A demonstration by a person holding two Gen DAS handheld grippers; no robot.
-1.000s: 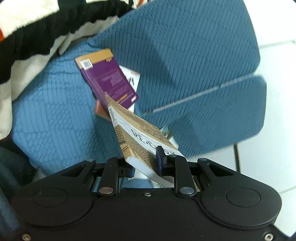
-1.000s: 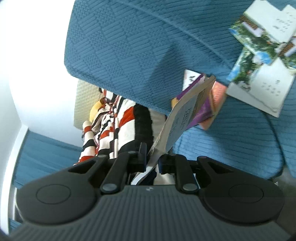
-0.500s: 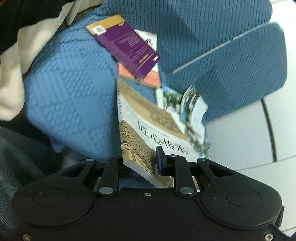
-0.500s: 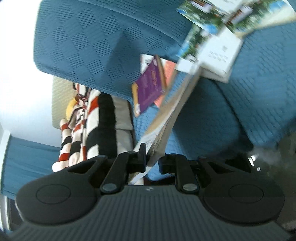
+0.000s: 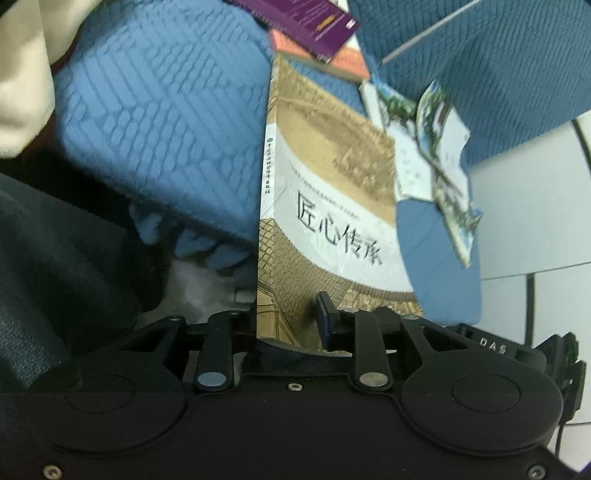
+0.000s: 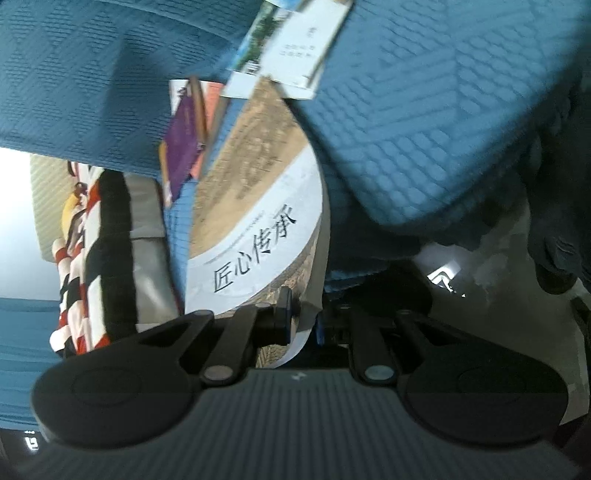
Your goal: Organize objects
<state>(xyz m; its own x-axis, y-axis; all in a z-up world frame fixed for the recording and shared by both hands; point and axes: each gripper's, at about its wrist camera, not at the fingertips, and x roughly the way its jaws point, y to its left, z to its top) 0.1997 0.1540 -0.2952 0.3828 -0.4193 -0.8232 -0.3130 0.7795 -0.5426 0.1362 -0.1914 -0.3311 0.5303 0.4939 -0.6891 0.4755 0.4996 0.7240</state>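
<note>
Both grippers hold one tan and white book with black Chinese characters (image 5: 332, 206), also in the right wrist view (image 6: 258, 221). My left gripper (image 5: 288, 321) is shut on its lower edge near the spine. My right gripper (image 6: 301, 317) is shut on the opposite edge. The book lies nearly flat over the blue sofa seat (image 5: 162, 110). Beyond it lie a purple book (image 5: 306, 22) on an orange book (image 5: 351, 62), and two white booklets with garden pictures (image 5: 432, 147).
A striped red, black and white blanket (image 6: 92, 240) lies on the sofa beside the seat cushion. The blue sofa back (image 6: 81, 74) rises behind the books. White tiled floor (image 5: 532, 206) shows past the sofa edge. Dark fabric (image 5: 62, 266) is close at the left.
Both grippers have swung the book from tilted on edge down towards flat, cover up. The views have moved closer to the seat and the other books.
</note>
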